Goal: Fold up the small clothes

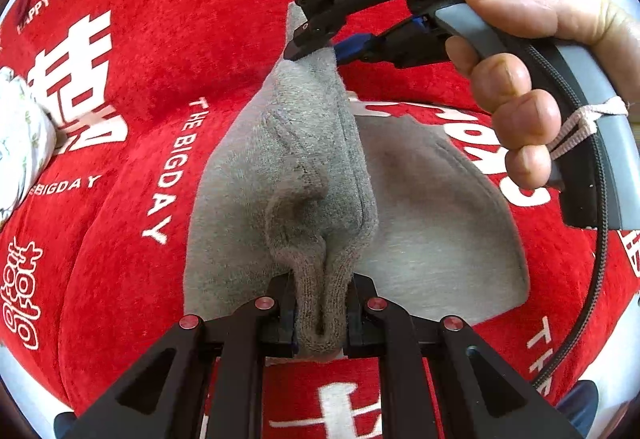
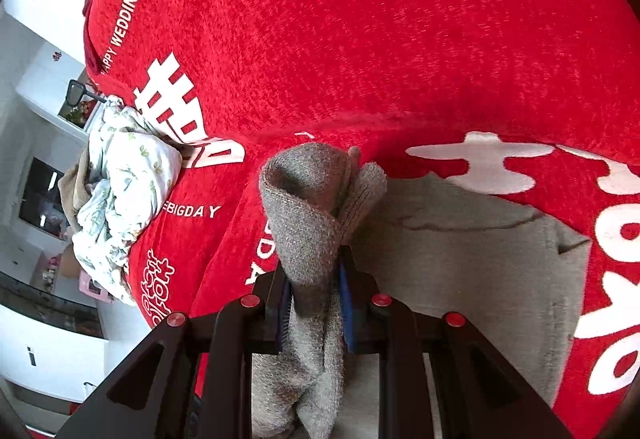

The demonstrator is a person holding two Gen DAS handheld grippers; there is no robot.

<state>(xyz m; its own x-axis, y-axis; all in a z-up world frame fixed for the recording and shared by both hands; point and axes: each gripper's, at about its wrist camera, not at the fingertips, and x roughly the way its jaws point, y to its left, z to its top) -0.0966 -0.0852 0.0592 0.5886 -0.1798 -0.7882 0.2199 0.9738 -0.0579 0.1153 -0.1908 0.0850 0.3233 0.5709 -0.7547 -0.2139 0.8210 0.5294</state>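
Two grippers hold one grey knitted garment (image 1: 304,159) between them, above a red plush cover (image 1: 192,31) printed with white lettering and large white characters. The left gripper (image 1: 320,313) is clamped on a bunched ribbed edge of the garment, the knit squeezed into a narrow fold between its closed-in jaws. The right gripper (image 1: 310,45), seen in the left wrist view with a person's hand (image 1: 532,87) wrapped round its grey handle, pinches the far end of the same raised fold at its tips. In the right wrist view that gripper (image 2: 316,303) has a rolled band of the grey knit pressed between its blue pads (image 2: 347,313).

The garment is soft, heathered grey with visible seams. Its lifted part forms a ridge running from one gripper to the other, while the rest lies flat on the red cover, spreading to the right under the ridge.

A crumpled white cloth with a small green leaf print (image 2: 120,195) sits at the cover's left edge, well apart from the grey garment. Bare red cover stretches beyond and to both sides of the garment. The cover's left border drops off to a pale room beyond it.
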